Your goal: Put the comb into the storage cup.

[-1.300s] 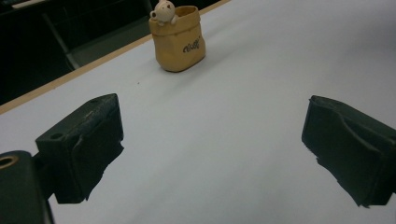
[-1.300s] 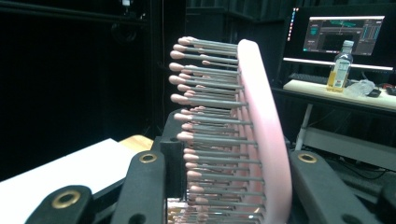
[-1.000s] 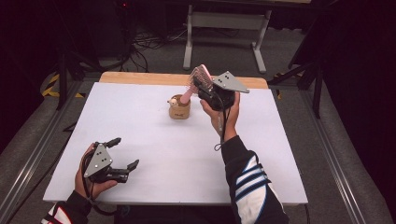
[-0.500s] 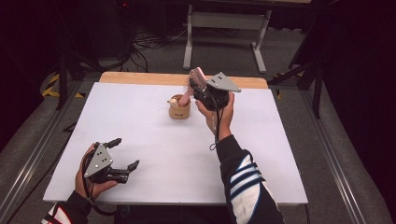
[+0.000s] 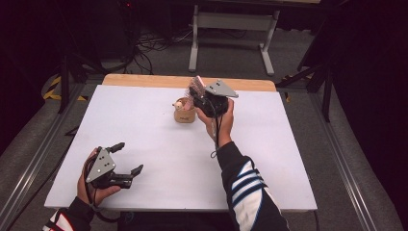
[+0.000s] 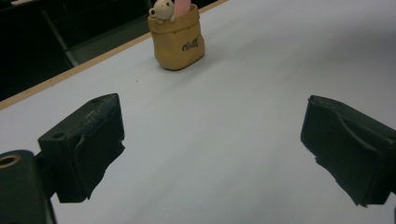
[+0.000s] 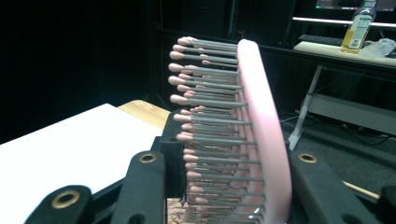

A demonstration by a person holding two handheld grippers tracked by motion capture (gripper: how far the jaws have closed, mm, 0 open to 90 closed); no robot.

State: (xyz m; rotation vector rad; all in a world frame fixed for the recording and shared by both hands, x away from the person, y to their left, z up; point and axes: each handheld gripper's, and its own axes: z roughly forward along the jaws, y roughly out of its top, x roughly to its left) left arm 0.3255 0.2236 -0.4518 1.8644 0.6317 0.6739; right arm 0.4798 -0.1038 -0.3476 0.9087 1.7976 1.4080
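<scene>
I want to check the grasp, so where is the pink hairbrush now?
In the high view the pink hairbrush is at the far middle of the table, clamped in the right tool, its handle end down in the tan holder.

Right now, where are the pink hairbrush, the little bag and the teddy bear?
hairbrush [image 7: 264, 135], right gripper view, on its pink back.
bag [image 6: 180, 44], left gripper view, on its tan front.
teddy bear [image 6: 162, 9], left gripper view, on its head.

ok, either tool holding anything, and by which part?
Right tool grips the pink hairbrush across its bristled head, handle end in the holder. Left tool is open, empty.
</scene>
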